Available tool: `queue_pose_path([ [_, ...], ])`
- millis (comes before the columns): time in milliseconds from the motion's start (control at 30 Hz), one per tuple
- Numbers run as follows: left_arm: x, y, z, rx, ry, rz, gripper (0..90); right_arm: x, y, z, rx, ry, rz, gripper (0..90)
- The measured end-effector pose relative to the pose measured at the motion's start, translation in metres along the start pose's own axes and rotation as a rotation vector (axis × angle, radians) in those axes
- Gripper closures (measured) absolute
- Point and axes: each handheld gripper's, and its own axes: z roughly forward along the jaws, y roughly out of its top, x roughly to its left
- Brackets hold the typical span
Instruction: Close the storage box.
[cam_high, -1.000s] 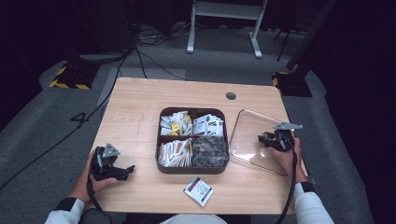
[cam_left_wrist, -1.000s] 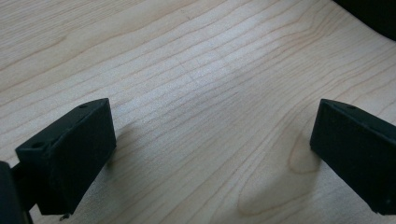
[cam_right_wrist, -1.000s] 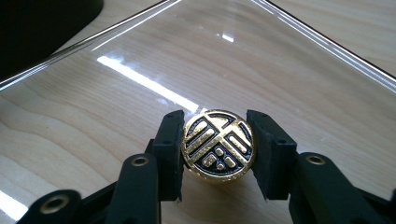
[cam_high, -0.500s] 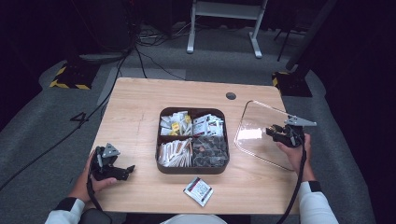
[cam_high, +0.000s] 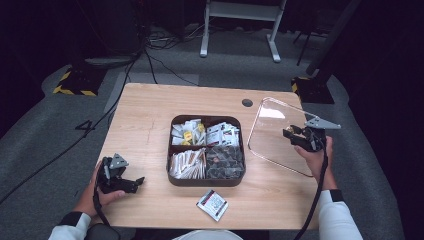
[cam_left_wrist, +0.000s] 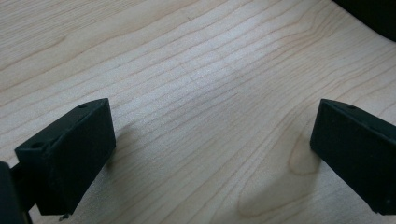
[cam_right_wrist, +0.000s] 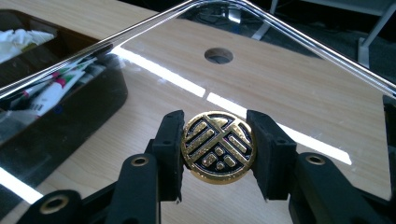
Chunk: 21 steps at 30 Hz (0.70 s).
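A dark brown four-compartment tray (cam_high: 206, 180) (cam_right_wrist: 93, 112) of sachets and packets sits mid-table. Its clear lid (cam_high: 272, 135) (cam_right_wrist: 289, 42) is lifted off the wood to the tray's right and tilted up on edge. My right gripper (cam_high: 295, 136) (cam_right_wrist: 218, 148) is shut on the lid's round gold knob (cam_right_wrist: 218, 147), the pads pressing on both its sides. My left gripper (cam_high: 131, 183) (cam_left_wrist: 210, 158) rests on the wood at the front left, jaws wide apart with only bare table between them.
A loose sachet (cam_high: 212, 204) lies near the front edge, in front of the tray. A cable hole (cam_high: 247, 102) (cam_right_wrist: 218, 55) sits in the table top behind the lid. Beyond the table, cables and a white stand (cam_high: 240, 20) are on the grey floor.
My right gripper has risen with the clear lid, which has gone from lying flat on the table to tilted up off it. The left gripper has stayed put.
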Motion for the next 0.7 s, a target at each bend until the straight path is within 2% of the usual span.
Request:
queue_pose_path([
  [200, 0.0, 0.0, 0.0, -0.001, 0.0, -0.001, 0.3, 0.006, 0.011, 0.0, -0.014, 0.011, -0.007, 58.9],
  [367, 0.0, 0.0, 0.0, 0.0, 0.0, -0.001, 0.3, 0.018, 0.02, 0.004, -0.01, 0.026, -0.03, 58.9],
  [700, 0.0, 0.0, 0.0, 0.0, 0.0, 0.0, 0.3, 0.04, 0.037, 0.012, -0.029, 0.07, -0.043, 58.9],
])
